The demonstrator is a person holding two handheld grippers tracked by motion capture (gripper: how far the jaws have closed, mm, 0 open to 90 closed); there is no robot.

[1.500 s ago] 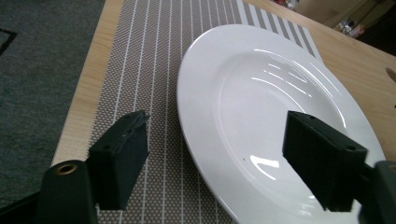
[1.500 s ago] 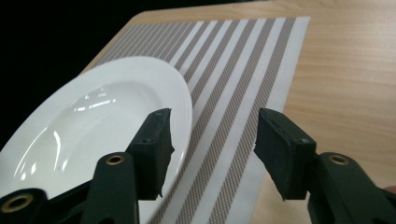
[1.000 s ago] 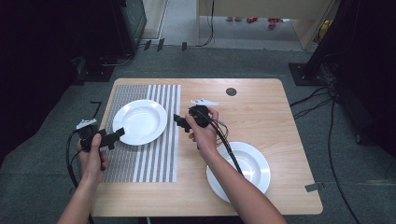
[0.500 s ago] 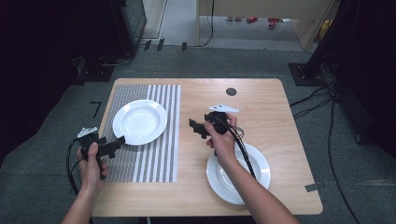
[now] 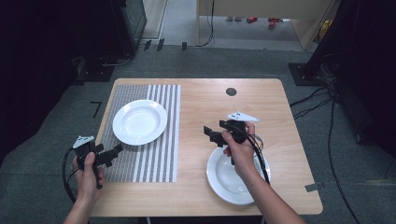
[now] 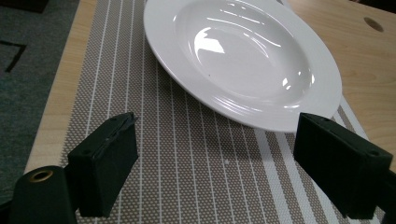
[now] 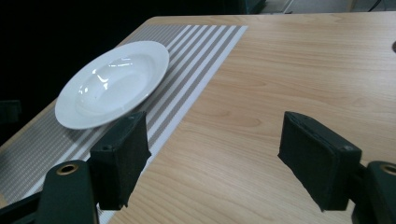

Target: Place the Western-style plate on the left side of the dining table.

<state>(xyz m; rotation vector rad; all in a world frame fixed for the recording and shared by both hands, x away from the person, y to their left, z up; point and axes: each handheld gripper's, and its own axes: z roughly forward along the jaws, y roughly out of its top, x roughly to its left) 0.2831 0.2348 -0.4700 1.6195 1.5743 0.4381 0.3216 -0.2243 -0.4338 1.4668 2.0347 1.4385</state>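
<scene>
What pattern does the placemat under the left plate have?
The placemat is grey-brown woven with white stripes, seen best in the left gripper view under the white plate.

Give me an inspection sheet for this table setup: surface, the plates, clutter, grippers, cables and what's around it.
Surface: wooden table with a striped placemat on its left part and a dark round hole near the far edge.
Job's things: white plate on the placemat, empty; second white plate on bare wood near the front right, partly under the right forearm.
Clutter: nothing seen.
Grippers: left gripper open over the placemat, short of the plate; right gripper open over bare wood, jaws just opening, nothing between them.
Cables: one trails from each gripper.
Surroundings: grey carpet, dark equipment, floor cables at right.
</scene>
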